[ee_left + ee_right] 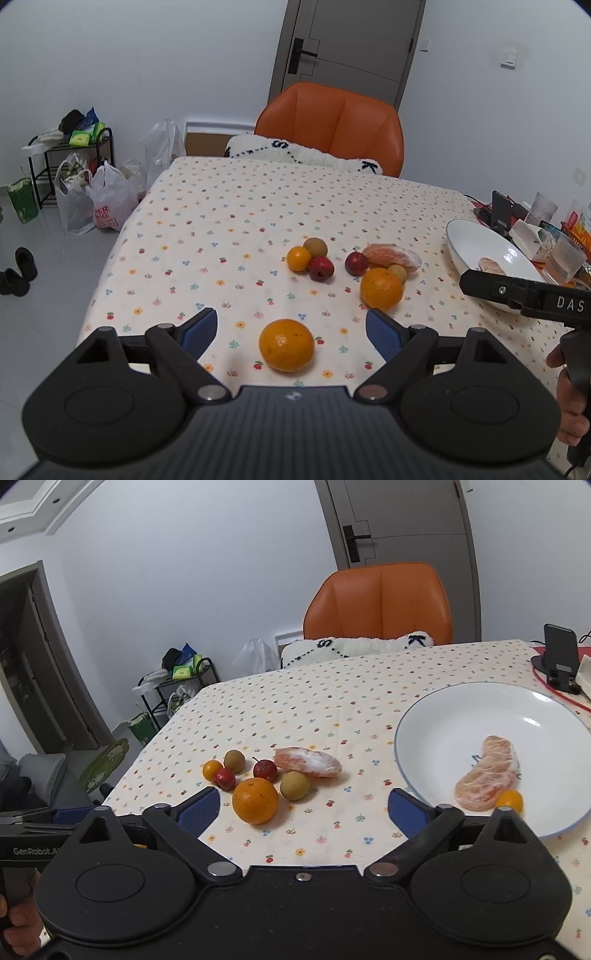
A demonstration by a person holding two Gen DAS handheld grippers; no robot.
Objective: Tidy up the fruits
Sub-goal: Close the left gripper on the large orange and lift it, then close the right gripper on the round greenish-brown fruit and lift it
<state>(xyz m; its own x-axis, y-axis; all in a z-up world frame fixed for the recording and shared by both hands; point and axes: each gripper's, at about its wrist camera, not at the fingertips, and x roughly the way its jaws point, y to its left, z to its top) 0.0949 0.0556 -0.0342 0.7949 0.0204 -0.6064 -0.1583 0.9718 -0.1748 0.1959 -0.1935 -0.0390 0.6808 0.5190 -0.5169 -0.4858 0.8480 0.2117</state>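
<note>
**Loose fruit on the cloth, two pieces on the plate, both grippers spread**

Most of the fruit lies loose on the flowered tablecloth (258, 206). Nearest the left gripper (291, 328) sits a large orange (286, 345), alone, between the widely spread blue pads (384, 334) and touching neither. Farther off and to the right is a second orange (381, 288), with a small greenish-brown fruit (398, 272) just behind it, a red fruit (356, 263) to its far left, and a peeled citrus piece (392, 256) lying beyond them. To the left of that group is a tight cluster: a small yellow-orange fruit (298, 258), a brownish round fruit (315, 247) and another red fruit (321, 268), touching or nearly so.

At the right of the table stands a white plate (443, 716). On it lie a peeled citrus half (487, 779) and, just beside its near end, a small orange-yellow fruit (509, 800).

The right gripper (304, 808) hangs near the plate's left rim with its fingers wide apart and nothing between them. A hand (570, 406) grips its handle in the left view.

Beyond the table are an orange chair (328, 125) with a fluffy white cushion (295, 153), a grey door (347, 44), and plastic bags (96, 199) beside a black rack (74, 158) on the floor. A phone stand (559, 657) sits behind the plate.
</note>
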